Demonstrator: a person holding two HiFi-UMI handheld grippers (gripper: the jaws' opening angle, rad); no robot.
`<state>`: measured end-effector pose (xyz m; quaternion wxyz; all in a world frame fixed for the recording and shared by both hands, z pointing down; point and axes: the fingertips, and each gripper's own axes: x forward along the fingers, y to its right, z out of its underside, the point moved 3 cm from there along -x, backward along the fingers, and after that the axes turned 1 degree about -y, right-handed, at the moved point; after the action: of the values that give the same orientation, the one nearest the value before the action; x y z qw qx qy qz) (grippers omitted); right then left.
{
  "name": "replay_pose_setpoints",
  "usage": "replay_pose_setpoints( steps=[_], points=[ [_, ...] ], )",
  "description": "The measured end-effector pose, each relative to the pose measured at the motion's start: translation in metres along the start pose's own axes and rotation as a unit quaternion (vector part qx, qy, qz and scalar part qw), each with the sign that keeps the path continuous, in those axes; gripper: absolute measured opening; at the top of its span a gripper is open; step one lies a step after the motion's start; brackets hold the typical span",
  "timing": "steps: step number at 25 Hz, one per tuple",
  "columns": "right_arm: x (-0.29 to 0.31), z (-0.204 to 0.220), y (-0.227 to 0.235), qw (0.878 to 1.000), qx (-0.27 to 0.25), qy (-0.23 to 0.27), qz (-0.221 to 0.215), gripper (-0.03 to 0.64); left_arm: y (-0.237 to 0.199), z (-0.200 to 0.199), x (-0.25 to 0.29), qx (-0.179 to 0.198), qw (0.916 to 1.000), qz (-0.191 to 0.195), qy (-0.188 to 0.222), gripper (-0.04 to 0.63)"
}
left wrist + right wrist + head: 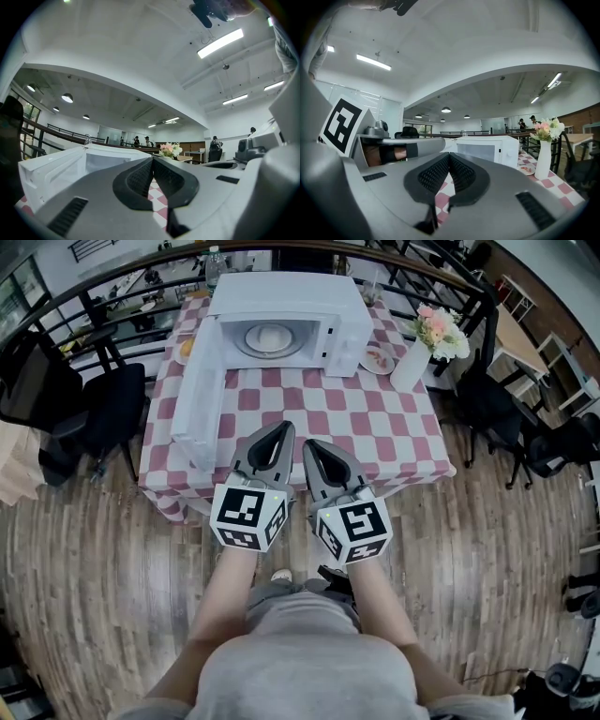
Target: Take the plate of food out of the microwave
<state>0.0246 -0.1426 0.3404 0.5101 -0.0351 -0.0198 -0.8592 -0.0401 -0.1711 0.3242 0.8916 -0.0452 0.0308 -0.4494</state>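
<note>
The white microwave (pixel 286 320) stands at the far side of a pink-and-white checkered table (pixel 375 427). Its door (pixel 199 390) hangs wide open to the left. Inside, a plate with pale food (pixel 268 337) rests on the turntable. My left gripper (pixel 280 430) and right gripper (pixel 312 447) are side by side over the table's near edge, well short of the microwave, both shut and empty. The left gripper view shows the shut jaws (pixel 152 161) with the open door (pixel 56 171) ahead on the left. Beyond the right gripper (pixel 449 157) in its own view is the microwave (pixel 487 147).
A white vase of flowers (pixel 424 343) stands at the table's right, with a small plate of food (pixel 378 359) beside the microwave. Another dish (pixel 186 346) lies behind the door. Black chairs (pixel 103 404) flank the table. A railing runs behind it.
</note>
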Motion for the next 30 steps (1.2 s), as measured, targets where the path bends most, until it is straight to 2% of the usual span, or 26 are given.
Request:
replay_pose_setpoints(
  steps=[13,21,30],
  points=[
    [0.035,0.008,0.02,1.0,0.011,-0.007,-0.007,0.023,-0.027,0.008,0.029,-0.009,0.9998,-0.013,-0.008,0.005],
    [0.074,0.016,0.049,1.0,0.018,-0.006,-0.014,0.023,-0.05,0.019,0.071,-0.016,0.9996,-0.017,-0.013,0.005],
    [0.129,0.018,0.09,0.999,0.019,-0.005,-0.027,0.023,-0.093,0.029,0.13,-0.064,0.997,-0.041,-0.015,0.005]
  ],
)
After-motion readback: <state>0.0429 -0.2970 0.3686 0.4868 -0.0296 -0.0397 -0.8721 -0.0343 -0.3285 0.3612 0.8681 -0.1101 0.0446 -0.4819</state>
